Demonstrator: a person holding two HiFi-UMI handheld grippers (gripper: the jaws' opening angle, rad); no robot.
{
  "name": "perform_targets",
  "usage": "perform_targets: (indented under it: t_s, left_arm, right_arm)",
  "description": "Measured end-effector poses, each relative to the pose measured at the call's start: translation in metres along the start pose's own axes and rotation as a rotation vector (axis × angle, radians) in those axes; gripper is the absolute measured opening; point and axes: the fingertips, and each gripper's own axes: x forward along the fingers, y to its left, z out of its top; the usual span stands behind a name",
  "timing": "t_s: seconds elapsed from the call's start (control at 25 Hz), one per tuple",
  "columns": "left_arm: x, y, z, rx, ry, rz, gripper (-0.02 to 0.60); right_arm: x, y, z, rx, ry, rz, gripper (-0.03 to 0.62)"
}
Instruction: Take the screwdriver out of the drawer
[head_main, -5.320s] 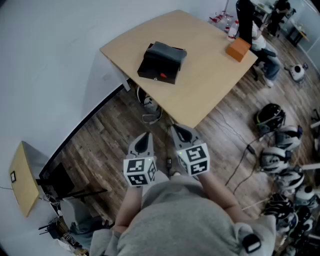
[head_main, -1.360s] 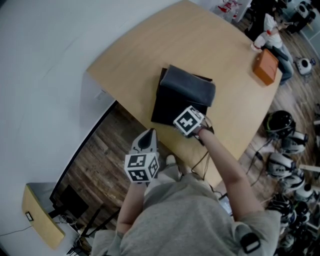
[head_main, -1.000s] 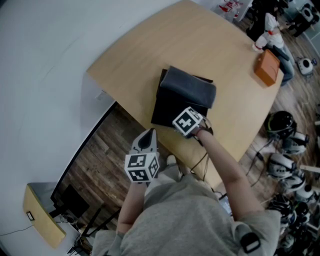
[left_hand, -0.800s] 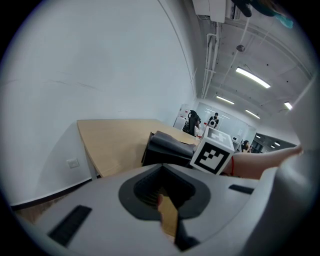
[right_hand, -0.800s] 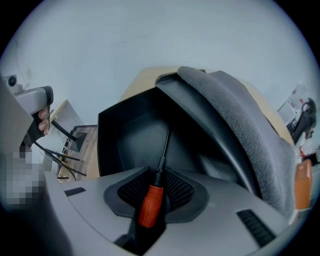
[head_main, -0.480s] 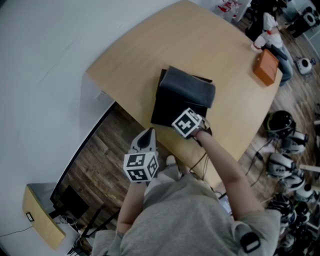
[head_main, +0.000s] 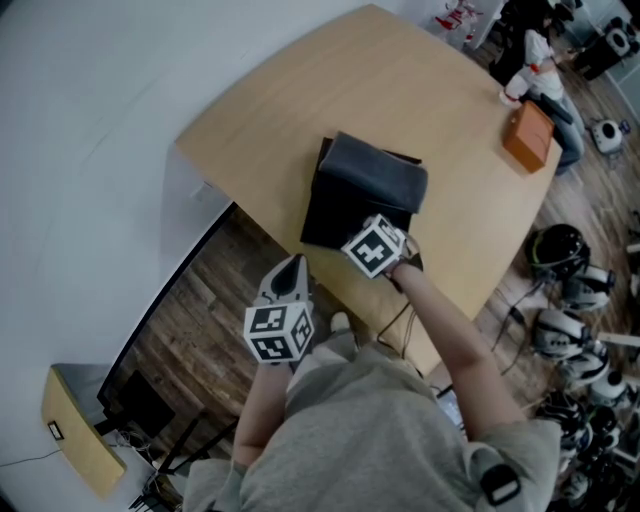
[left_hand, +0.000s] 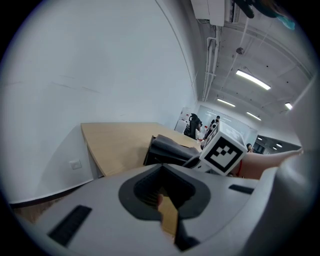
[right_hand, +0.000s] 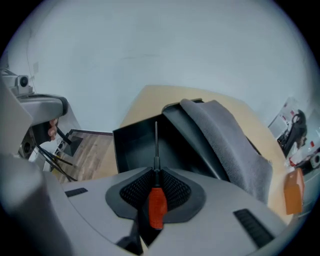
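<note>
A screwdriver (right_hand: 156, 202) with a red handle and a thin steel shaft sits in my right gripper (right_hand: 155, 174). The jaws have just been closing and are shut on the handle. The shaft points out over the open black drawer (right_hand: 131, 146). In the head view the right gripper's marker cube (head_main: 374, 247) hangs over the near end of that drawer (head_main: 328, 218) and hides the screwdriver. My left gripper (head_main: 291, 276) hangs off the table's near edge, above the floor. A narrow slit shows between its jaws in the left gripper view (left_hand: 163, 196), with nothing in it.
The drawer belongs to a black box with a grey cover (head_main: 372, 172) on a tan table (head_main: 300, 100). An orange box (head_main: 526, 137) lies at the table's far right corner. Helmets (head_main: 558, 245) and cables lie on the wooden floor at right. A white wall runs along the left.
Since the oldest frame I have come up to the table and my right gripper has gone to the open drawer. Over the last second its cube shifts only slightly; the left gripper stays put.
</note>
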Motion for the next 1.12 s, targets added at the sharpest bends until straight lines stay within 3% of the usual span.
perform_targets:
  t_s: [0.48, 0.72, 1.12]
  left_arm:
    - [-0.038, -0.037, -0.013, -0.016, -0.046, 0.063, 0.002]
    - [-0.064, -0.06, -0.029, -0.034, -0.072, 0.113, 0.002]
    - [-0.111, -0.095, -0.06, -0.058, -0.119, 0.191, 0.002]
  right_arm:
    - [-0.08, 0.025, 0.008, -0.043, -0.234, -0.016, 0.06]
    - [-0.114, 0.048, -0.014, -0.082, -0.317, -0.03, 0.06]
    - [-0.151, 0.096, -0.066, -0.085, -0.413, 0.016, 0.06]
